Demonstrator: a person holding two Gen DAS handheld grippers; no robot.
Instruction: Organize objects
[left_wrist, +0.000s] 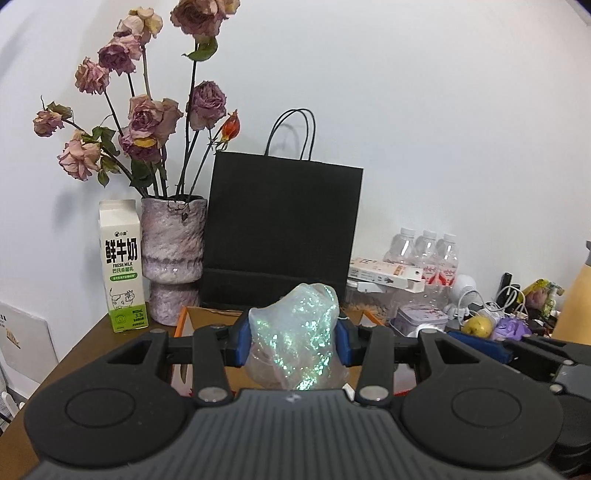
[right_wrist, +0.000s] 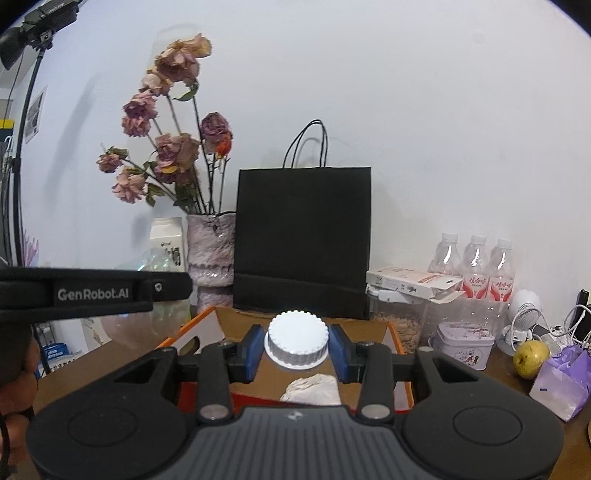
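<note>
My left gripper (left_wrist: 293, 345) is shut on a crumpled, translucent, glittery wrapper (left_wrist: 306, 310), held above an open orange cardboard box (left_wrist: 207, 314). My right gripper (right_wrist: 297, 352) is shut on a white ribbed round lid (right_wrist: 296, 334), its blue pads (right_wrist: 253, 347) pressing both sides, over the same box (right_wrist: 236, 321). A crumpled white paper wad (right_wrist: 312, 387) lies inside the box. In the right wrist view the left gripper's black body (right_wrist: 92, 291) reaches in from the left, the glittery wrapper (right_wrist: 159, 258) beyond it, and a person's hand (right_wrist: 14, 369) holds its grip.
Behind the box stand a black paper bag (left_wrist: 284, 229), a vase of dried roses (left_wrist: 173, 251) and a milk carton (left_wrist: 122, 266). To the right are water bottles (right_wrist: 476, 266), a flat carton (right_wrist: 410, 280), a tin (right_wrist: 463, 343), a pear (right_wrist: 530, 358), a purple bag (right_wrist: 561, 384) and cables.
</note>
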